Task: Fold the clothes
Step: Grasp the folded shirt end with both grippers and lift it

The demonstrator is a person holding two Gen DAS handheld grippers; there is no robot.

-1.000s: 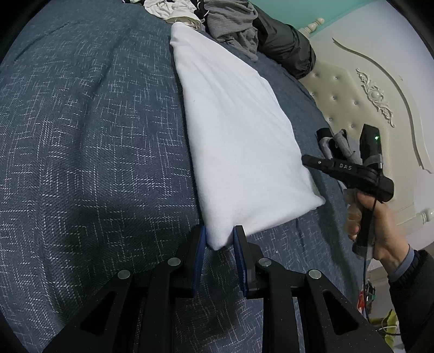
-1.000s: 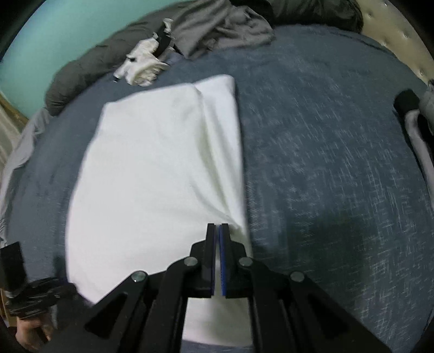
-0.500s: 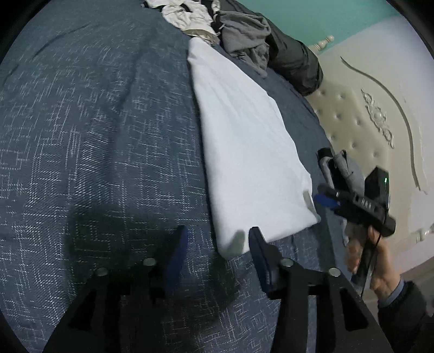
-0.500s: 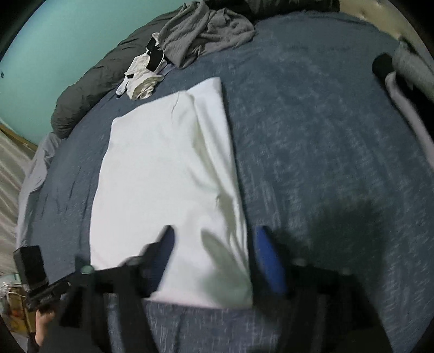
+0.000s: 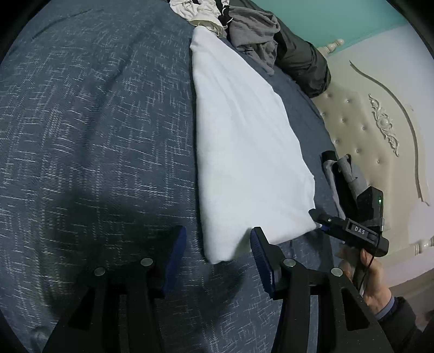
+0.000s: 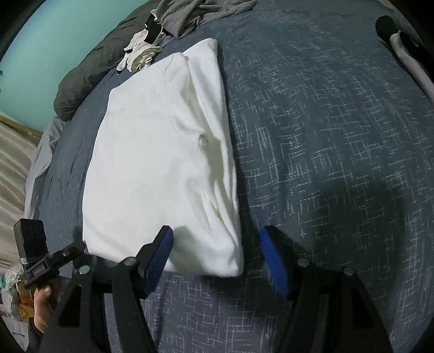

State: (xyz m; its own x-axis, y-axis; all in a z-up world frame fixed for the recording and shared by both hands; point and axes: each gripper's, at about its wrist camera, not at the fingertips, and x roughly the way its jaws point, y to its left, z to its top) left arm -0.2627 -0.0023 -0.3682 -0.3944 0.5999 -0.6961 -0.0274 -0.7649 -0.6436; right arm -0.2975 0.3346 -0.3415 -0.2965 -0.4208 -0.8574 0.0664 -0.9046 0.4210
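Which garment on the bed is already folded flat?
The white shirt, a neat rectangle right before both open grippers; the grey garment and cream one lie crumpled at the far edge.

Dim room; overhead light throws gripper shadows on bedspread (image 5: 95,130). Fisheye bends edges, dark corners, slight blur.

Splayed right claw (image 6: 217,258) over white garment (image 6: 162,152)

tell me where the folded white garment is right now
The folded white garment lies flat on the blue woven bedspread, its near edge just ahead of both open grippers, with the crumpled grey clothes pile beyond it.
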